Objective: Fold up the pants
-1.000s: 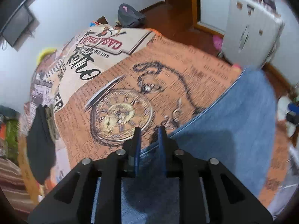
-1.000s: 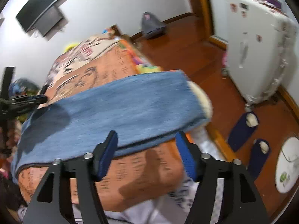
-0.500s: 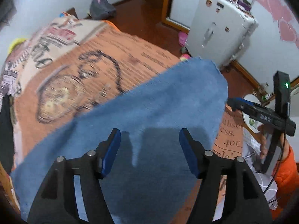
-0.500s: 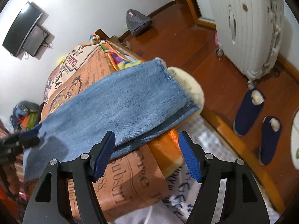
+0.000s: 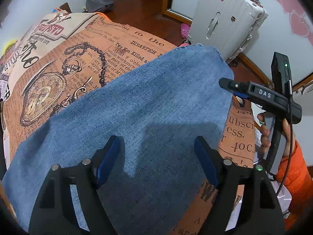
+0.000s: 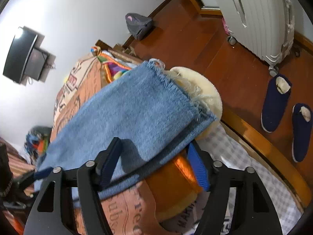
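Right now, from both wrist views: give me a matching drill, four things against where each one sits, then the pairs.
Things:
1. jeans
2. suitcase
3. slippers
4. screen

Places:
A. mounted on the white wall
B. lying on the wooden floor, side by side
C. spread flat on the newspaper-print cover
D. standing upright on wheels by the wall

Pairs: 1-C, 2-D, 3-B, 4-A
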The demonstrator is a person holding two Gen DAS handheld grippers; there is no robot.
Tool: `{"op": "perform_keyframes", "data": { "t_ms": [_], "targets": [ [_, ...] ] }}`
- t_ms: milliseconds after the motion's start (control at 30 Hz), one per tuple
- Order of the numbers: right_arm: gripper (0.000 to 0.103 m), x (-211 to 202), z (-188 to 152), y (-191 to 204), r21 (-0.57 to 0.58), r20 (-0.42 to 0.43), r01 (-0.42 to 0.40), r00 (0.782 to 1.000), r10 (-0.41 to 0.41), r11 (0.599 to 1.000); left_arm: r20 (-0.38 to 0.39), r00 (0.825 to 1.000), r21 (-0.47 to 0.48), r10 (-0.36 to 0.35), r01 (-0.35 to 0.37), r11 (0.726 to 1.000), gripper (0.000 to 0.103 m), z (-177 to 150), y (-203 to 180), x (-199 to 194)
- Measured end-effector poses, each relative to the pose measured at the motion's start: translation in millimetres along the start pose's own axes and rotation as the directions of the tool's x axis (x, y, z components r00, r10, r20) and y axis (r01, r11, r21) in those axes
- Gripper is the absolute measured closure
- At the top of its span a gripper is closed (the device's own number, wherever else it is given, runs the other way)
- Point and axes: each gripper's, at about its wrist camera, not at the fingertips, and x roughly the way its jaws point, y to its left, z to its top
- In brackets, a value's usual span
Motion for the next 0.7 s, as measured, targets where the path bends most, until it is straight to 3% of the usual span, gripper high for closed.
{"op": "perform_keyframes", "data": {
  "t_ms": [133, 167, 467, 700],
  "targets": [
    [0.078, -11, 2, 9, -0.055, 0.064, 0.073, 0.996, -0.069, 0.996, 0.006, 1.000, -0.004, -0.002, 0.002, 1.000, 0.024, 0, 1, 0],
    [0.081, -14, 3, 12, -0.070, 0.076, 0.077, 0.995, -0.072, 0.995, 0.008, 1.000, -0.008, -0.005, 0.005, 1.000, 0.024, 0, 1, -1],
    [0.092, -41, 14, 43, -0.180, 0.163, 0.119, 0.983, -0.090, 0.976, 0.033, 0.999, -0.073, -0.019, 0.022, 0.997, 0.024, 0, 14, -12],
    [0.093, -85, 24, 105, -0.330, 0.254, 0.080, 0.967, 0.006, 0.941, 0.139, 0.990, -0.165, 0.016, 0.008, 0.986, 0.024, -14, 46, -57]
  ]
}}
